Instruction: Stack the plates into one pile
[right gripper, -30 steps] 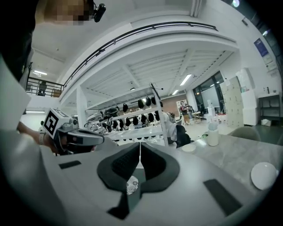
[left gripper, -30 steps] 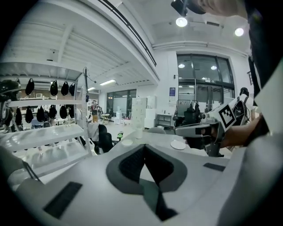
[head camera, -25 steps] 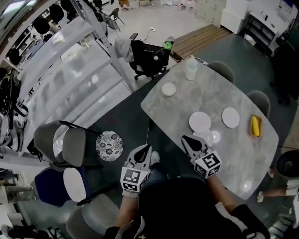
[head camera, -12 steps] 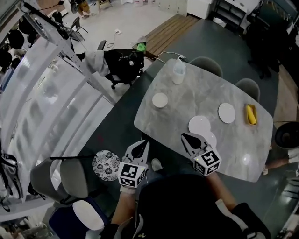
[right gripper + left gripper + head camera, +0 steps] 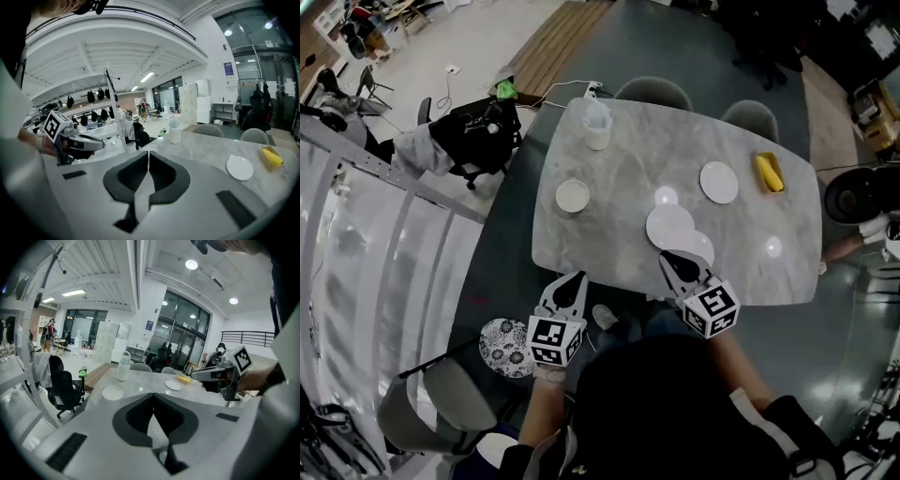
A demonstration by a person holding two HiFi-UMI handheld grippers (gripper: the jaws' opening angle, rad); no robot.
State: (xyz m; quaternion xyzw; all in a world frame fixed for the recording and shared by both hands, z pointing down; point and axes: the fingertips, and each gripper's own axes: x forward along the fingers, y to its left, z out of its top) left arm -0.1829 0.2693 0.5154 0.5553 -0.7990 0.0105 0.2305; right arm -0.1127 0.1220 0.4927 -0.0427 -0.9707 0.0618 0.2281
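2 grippers held out front, side by side, well apart, both angled slightly down toward table (image 5: pixel 619 155).

L gripper (image 5: pixel 577 277): tips right at near table edge, marker cube back by wrist. Jaws clamped tip-to-tip, nothing between.

R gripper (image 5: pixel 666 255): tips over tabletop, overlapping near plate (image 5: pixel 701 246) in head view. Jaws also pressed fully together, gripping nothing. Contact w/ that plate vs hover: can't tell.

4 white plates on table, not yet piled:
- Near plate: up against big plate (image 5: pixel 668 225) around mid-table. Touching vs overlapping: can't tell.
- Small plate (image 5: pixel 573 196): off to L side, well apart from the rest.
- Far plate (image 5: pixel 719 182): toward R, just beside yellow item (image 5: pixel 769 172). Banana-shaped, lying on bare tabletop, not on any plate.

White jug (image 5: pixel 597 125) w/ handle: upright near far L corner. Opaque, so contents unreadable.

Off-table:
- 2 grey chairs (image 5: pixel 652 91) tucked in at far side.
- Black office chair (image 5: pixel 478 141) to L of table, grey garment draped over it.
- Patterned round disc (image 5: pixel 505 347) low down, just L of L gripper's cube, next to grey seat (image 5: pixel 427 412). Support under disc unclear.
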